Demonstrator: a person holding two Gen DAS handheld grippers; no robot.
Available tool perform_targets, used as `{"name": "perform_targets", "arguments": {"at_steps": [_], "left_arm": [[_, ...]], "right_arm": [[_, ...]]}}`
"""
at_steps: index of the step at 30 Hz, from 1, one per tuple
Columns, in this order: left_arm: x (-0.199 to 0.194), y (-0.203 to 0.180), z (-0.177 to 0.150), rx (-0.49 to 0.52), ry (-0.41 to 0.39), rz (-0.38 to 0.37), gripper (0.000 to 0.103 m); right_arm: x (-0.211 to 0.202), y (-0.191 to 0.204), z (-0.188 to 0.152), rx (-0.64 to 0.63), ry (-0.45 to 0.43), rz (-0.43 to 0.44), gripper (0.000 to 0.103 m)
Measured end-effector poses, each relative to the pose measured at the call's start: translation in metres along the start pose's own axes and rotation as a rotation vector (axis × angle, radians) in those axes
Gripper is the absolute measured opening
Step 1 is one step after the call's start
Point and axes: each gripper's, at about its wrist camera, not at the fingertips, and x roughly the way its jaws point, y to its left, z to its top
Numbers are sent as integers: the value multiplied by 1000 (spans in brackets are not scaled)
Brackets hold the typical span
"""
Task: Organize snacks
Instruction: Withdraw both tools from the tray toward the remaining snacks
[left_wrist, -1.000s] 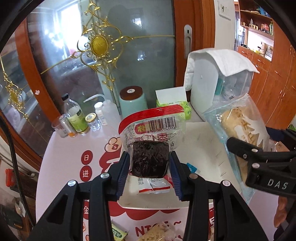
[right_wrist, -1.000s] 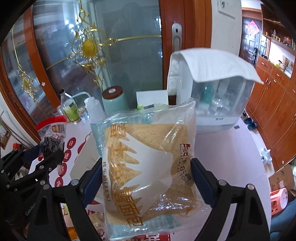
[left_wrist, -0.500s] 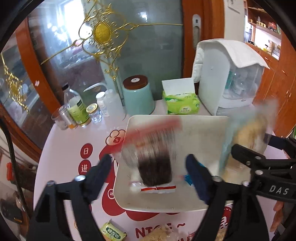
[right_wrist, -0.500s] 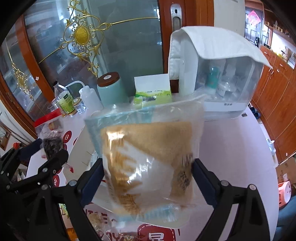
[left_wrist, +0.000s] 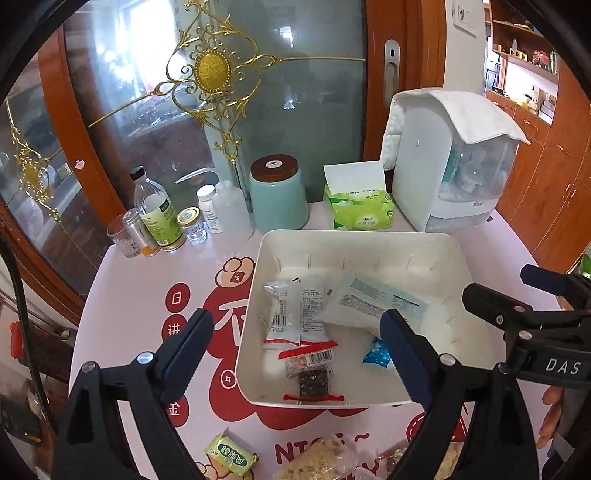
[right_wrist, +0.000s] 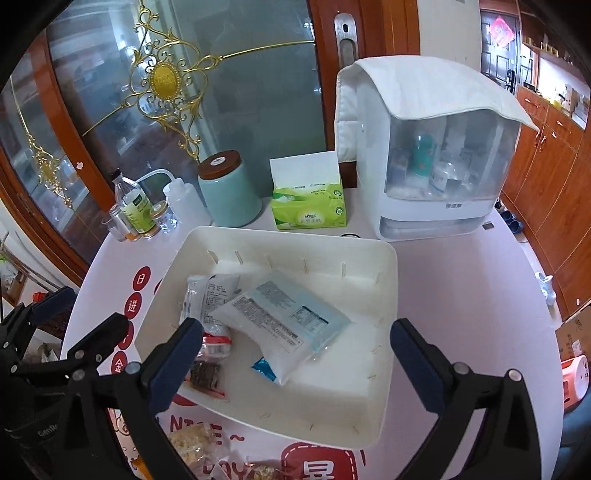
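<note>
While the jaws of the left hand-held gripper (left_wrist: 295, 354) and the right hand-held gripper (right_wrist: 295, 354) are opening, empty, over the tray (right_wrist: 384, 258), the bread bag (right_wrist: 284, 325) is seen lying inside: light, soft, slippery film, best pinched gently across its middle.

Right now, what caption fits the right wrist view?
Right gripper, jaws opening and empty, above white tray holding bread bag and snack packets.

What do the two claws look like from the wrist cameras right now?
Both are matte black plastic with silver screw heads along each arm and ribbed dark blue pads. The left claw and right claw match. Seen side-on, the right one carries white "DAS" lettering. No sleeve is visible.
</note>
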Motion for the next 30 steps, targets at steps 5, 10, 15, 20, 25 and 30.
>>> {"name": "perform_targets", "arguments": {"at_steps": [5,10,15,20,25,30], "left_arm": [[-18,-1,-3,10,-14,11,91],[-36,-2,-9,20,-24,25,91],[-56,-2,-16,21,-30,31,91],[-79,-4,-27,27,-44,39,91],[-103,-2,-41,23,-60,45,91],[-130,5,-59,20,-78,53,91]], "right_arm": [[-13,4,-4,-16,-6,4,102],[-27,5,-10,-13,-3,12,102],[-42,4,-17,-8,-4,21,102],[-60,7,-26,-14,9,6,102],[-82,11,-40,-42,-26,-10,102],[-111,16,-61,-76,-99,-16,102]]}}
